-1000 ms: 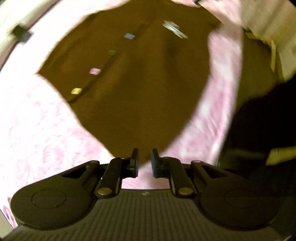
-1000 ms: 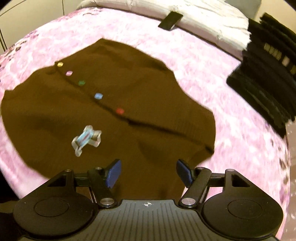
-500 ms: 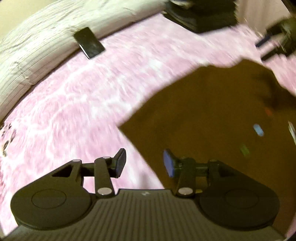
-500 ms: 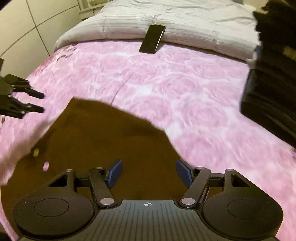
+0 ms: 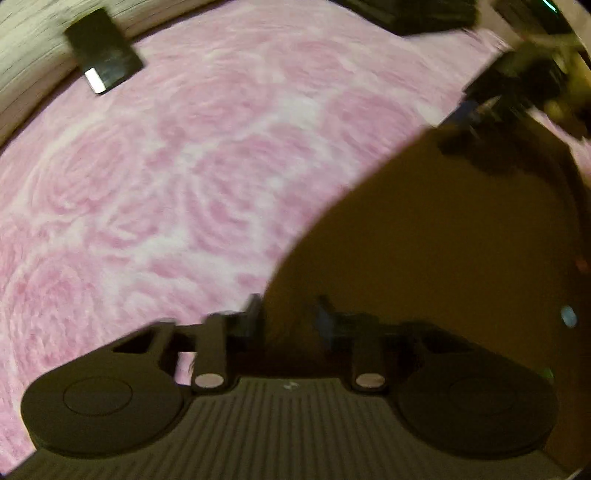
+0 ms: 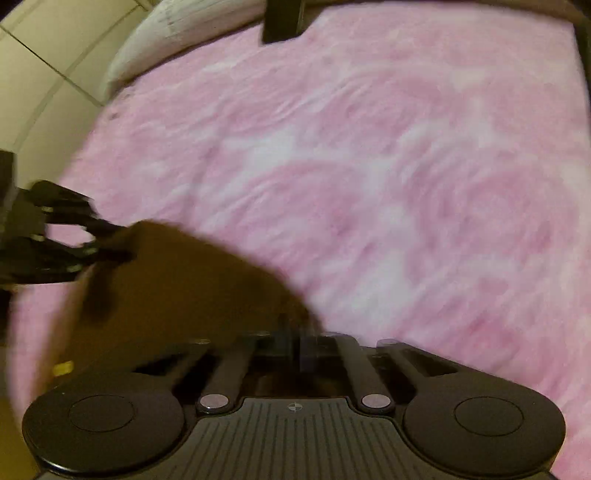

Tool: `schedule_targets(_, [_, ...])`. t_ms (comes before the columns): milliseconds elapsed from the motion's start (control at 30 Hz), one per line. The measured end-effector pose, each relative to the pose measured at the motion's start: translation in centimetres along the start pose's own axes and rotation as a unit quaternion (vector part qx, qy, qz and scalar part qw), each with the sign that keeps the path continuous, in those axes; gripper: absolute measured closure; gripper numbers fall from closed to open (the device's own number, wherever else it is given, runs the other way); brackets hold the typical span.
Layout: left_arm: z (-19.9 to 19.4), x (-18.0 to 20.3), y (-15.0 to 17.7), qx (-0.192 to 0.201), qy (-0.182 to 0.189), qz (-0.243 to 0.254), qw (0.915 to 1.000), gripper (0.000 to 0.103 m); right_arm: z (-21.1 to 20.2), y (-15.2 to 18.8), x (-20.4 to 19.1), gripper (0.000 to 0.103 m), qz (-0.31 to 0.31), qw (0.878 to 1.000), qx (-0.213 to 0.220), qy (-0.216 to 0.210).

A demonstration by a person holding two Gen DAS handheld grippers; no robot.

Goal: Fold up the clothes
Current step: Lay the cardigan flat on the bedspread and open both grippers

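A brown cardigan lies flat on a pink rose-patterned blanket. My left gripper sits at one corner of its far edge. Its jaws are closing with the brown fabric between the blurred fingers. In the right wrist view my right gripper has its fingers together, shut on the cardigan's other far corner. Each view also shows the other gripper at the garment's edge: the right gripper is at upper right, the left gripper at far left. A blue button and a yellow button show.
A black phone lies at the blanket's far edge against a white quilt. A stack of dark folded clothes stands at the back. Beyond the cardigan the pink blanket is bare. A pale panelled wall is at left.
Both grippers swept across the cardigan to its far edge and came lower. The right jaws went from wide open to shut on the fabric. The left jaws opened, then narrowed on a corner.
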State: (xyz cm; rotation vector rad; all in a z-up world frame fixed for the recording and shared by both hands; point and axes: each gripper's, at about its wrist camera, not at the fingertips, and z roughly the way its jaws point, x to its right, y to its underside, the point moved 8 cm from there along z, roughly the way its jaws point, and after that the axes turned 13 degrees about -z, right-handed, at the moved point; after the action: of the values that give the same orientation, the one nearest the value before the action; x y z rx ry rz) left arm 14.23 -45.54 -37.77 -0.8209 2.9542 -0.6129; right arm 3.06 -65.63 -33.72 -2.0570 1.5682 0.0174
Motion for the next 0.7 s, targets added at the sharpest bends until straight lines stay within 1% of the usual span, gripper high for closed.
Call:
schedule_targets(33, [-0.7, 0.6, 0.3, 0.004, -0.005, 0.018, 0.9998, 0.095, -1.1, 0.0, -0.8, 0.101, -0.046, 0.999, 0.005, 0.025])
schedule_targets(67, [-1.5, 1.2, 0.5, 0.008, -0.011, 0.036, 0.9993, 0.097, -2.3, -0.3, -1.4, 0.101, -0.074, 0.995, 0.023, 0.055])
schedule_targets(100, [-2.7, 1.6, 0.2, 0.039, -0.027, 0.06, 0.9971, 0.097, -3.4, -0.6, -1.8, 0.101, -0.092, 0.991, 0.047, 0.082])
schedule_targets(133, [-3.2, 1.5, -0.1, 0.062, -0.047, 0.07, 0.9945, 0.097, -4.6, -0.9, -2.3, 0.101, -0.109, 0.985, 0.071, 0.11])
schedule_targets(167, [-3.8, 1.5, -0.4, 0.085, -0.067, 0.08, 0.9909, 0.097, -5.3, -1.0, -2.6, 0.095, -0.123, 0.979, 0.093, 0.132])
schedule_targets(200, [-4.3, 1.4, -0.7, 0.108, -0.087, 0.09, 0.9863, 0.096, -5.4, -0.8, -2.6, 0.079, -0.134, 0.973, 0.107, 0.151])
schedule_targets(233, [-4.9, 1.4, -1.0, 0.131, -0.106, 0.1, 0.9806, 0.092, -5.0, -0.5, -2.3, 0.026, -0.138, 0.969, 0.107, 0.178])
schedule_targets(267, [-3.7, 0.7, -0.9, 0.106, -0.122, 0.093, 0.9825, 0.084, -4.5, 0.0, -1.7, 0.011, -0.127, 0.967, 0.098, 0.199])
schedule_targets(300, [-2.6, -0.2, -0.7, 0.078, -0.141, 0.078, 0.9839, 0.079, -4.4, 0.5, -1.2, 0.01, -0.106, 0.97, 0.096, 0.199])
schedule_targets(333, [-1.4, -1.2, -0.4, 0.05, -0.16, 0.062, 0.9839, 0.077, -4.4, 0.8, -0.8, 0.01, -0.082, 0.973, 0.098, 0.19])
schedule_targets(367, [-1.1, -1.6, -0.4, 0.043, -0.162, 0.049, 0.9846, 0.077, -4.7, 1.2, -0.6, 0.01, -0.062, 0.976, 0.104, 0.182])
schedule_targets(433, [-1.9, -1.5, -0.6, 0.063, -0.162, 0.027, 0.9843, 0.078, -5.6, 1.8, -1.1, 0.01, -0.047, 0.977, 0.119, 0.171])
schedule_targets(500, [-3.1, -0.2, -0.8, 0.09, -0.127, 0.002, 0.9879, 0.078, -5.7, 2.6, -1.7, 0.01, -0.031, 0.981, 0.12, 0.15])
schedule_targets(567, [-2.9, 1.3, -0.3, 0.078, -0.077, -0.016, 0.9938, 0.078, -5.2, 4.1, -2.0, 0.01, -0.004, 0.986, 0.108, 0.124])
schedule_targets(633, [-1.0, 3.0, 1.5, 0.032, -0.057, 0.005, 0.9979, 0.076, -5.1, 6.6, -1.4, 0.01, 0.036, 0.99, 0.089, 0.108])
schedule_targets(667, [0.2, 3.3, 2.5, 0.005, -0.065, 0.019, 0.9977, 0.076, -5.5, 8.1, -0.8, 0.01, 0.055, 0.989, 0.082, 0.112])
schedule_targets(700, [0.6, 3.4, 3.1, 0.006, -0.075, 0.031, 0.9966, 0.075, -6.3, 9.8, 0.0, 0.01, 0.074, 0.986, 0.077, 0.127])
